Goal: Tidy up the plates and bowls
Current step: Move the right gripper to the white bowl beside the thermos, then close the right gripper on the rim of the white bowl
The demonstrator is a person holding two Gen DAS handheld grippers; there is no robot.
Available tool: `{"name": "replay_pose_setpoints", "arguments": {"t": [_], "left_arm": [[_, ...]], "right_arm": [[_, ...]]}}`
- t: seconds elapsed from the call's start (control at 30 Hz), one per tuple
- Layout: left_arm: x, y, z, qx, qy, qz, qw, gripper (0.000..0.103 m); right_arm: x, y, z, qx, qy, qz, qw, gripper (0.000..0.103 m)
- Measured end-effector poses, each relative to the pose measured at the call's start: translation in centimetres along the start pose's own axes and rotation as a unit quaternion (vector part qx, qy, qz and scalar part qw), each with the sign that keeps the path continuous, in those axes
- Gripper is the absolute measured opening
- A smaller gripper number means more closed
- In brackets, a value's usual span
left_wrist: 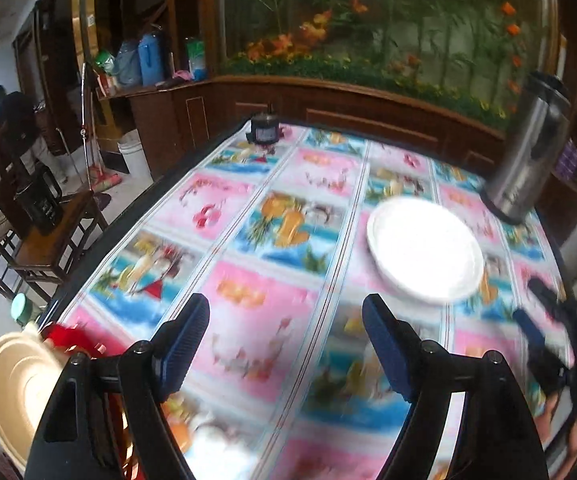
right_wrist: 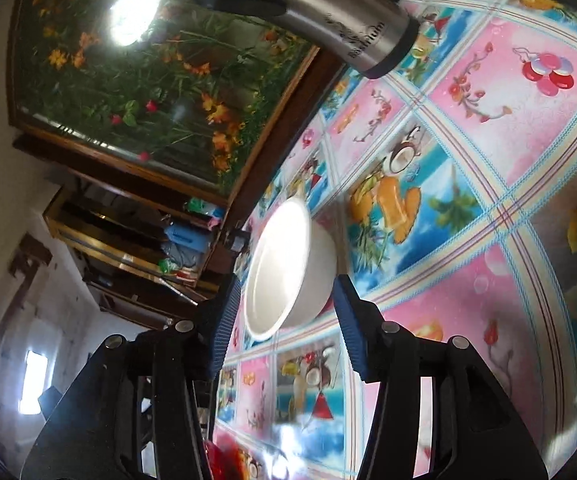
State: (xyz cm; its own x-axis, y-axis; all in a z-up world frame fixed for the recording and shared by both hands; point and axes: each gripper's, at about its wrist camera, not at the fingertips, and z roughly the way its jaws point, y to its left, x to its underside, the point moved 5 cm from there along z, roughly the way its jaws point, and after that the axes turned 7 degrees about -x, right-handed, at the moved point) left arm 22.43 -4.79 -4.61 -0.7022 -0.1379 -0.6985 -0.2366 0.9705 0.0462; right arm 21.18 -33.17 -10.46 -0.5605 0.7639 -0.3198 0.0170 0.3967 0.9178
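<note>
A white bowl [left_wrist: 424, 248] stands on the flowered tablecloth [left_wrist: 272, 240], right of the middle. In the right wrist view, which is rolled on its side, the bowl [right_wrist: 288, 268] sits just ahead of my right gripper [right_wrist: 287, 280]. The blue pads frame it without pressing on it, so the gripper is open. In the left wrist view the right gripper [left_wrist: 536, 316] shows blurred at the right edge, a short way from the bowl. My left gripper [left_wrist: 285, 300] hangs open over the cloth with nothing between its fingers. A cream plate [left_wrist: 8, 384] lies at the near left corner.
A tall steel thermos jug [left_wrist: 528, 152] stands behind the bowl at the right edge of the table. A small dark pot [left_wrist: 264, 130] sits at the far end. Something red [left_wrist: 68, 338] lies beside the cream plate. A wooden chair [left_wrist: 52, 240] bearing a black kettle stands off the left side.
</note>
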Motion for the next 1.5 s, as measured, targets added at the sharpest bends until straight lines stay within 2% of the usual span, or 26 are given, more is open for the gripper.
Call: {"name": "replay_pose_setpoints", "arguments": {"t": [0.2, 0.3, 0.4, 0.5, 0.6, 0.77, 0.97, 1.07, 1.17, 1.27, 1.37, 1.5], "left_arm": [[-2.8, -1.2, 3.4, -0.002, 0.008, -0.033, 0.9994, 0.079], [-3.4, -1.3, 4.9, 0.008, 0.018, -0.054, 0.9983, 0.079], [-3.7, -1.3, 6.7, 0.021, 0.035, -0.075, 0.9963, 0.079], [-3.7, -1.4, 8.7, 0.049, 0.068, -0.101, 0.9914, 0.079], [-3.7, -2.1, 9.6, 0.080, 0.080, -0.110, 0.9874, 0.079], [-3.8, -3.7, 10.6, 0.112, 0.097, -0.110, 0.9829, 0.079], [-3.9, -4.9, 11.3, 0.141, 0.116, -0.102, 0.9780, 0.079], [-4.0, -5.4, 11.5, 0.181, 0.130, -0.104, 0.9692, 0.079], [-3.7, -5.8, 11.8, 0.196, 0.145, -0.097, 0.9650, 0.079], [-3.4, -6.2, 11.9, 0.193, 0.147, -0.090, 0.9660, 0.079], [-3.3, -6.6, 11.7, 0.173, 0.131, -0.070, 0.9736, 0.078], [-3.0, -7.2, 11.6, 0.168, 0.126, -0.051, 0.9763, 0.076]], "right_arm": [[-1.5, 0.1, 2.0, 0.039, 0.002, -0.016, 0.999, 0.049], [-1.8, 1.0, 3.6, 0.050, 0.011, -0.038, 0.998, 0.049], [-1.8, 1.8, 5.1, 0.084, 0.026, -0.071, 0.994, 0.049], [-2.0, 2.1, 6.1, 0.111, 0.035, -0.091, 0.989, 0.049], [-2.3, 2.2, 6.8, 0.133, 0.038, -0.107, 0.985, 0.049], [-2.6, 1.5, 7.7, 0.146, 0.051, -0.100, 0.983, 0.049], [-3.2, 1.5, 8.1, 0.139, 0.060, -0.091, 0.984, 0.049], [-3.2, 1.5, 8.4, 0.138, 0.064, -0.087, 0.984, 0.049], [-3.0, 1.4, 8.6, 0.140, 0.068, -0.087, 0.984, 0.049], [-2.7, 1.2, 9.0, 0.141, 0.073, -0.083, 0.984, 0.049], [-2.3, 1.0, 9.4, 0.146, 0.079, -0.081, 0.983, 0.049], [-2.2, 1.2, 9.6, 0.146, 0.079, -0.079, 0.983, 0.049]]}}
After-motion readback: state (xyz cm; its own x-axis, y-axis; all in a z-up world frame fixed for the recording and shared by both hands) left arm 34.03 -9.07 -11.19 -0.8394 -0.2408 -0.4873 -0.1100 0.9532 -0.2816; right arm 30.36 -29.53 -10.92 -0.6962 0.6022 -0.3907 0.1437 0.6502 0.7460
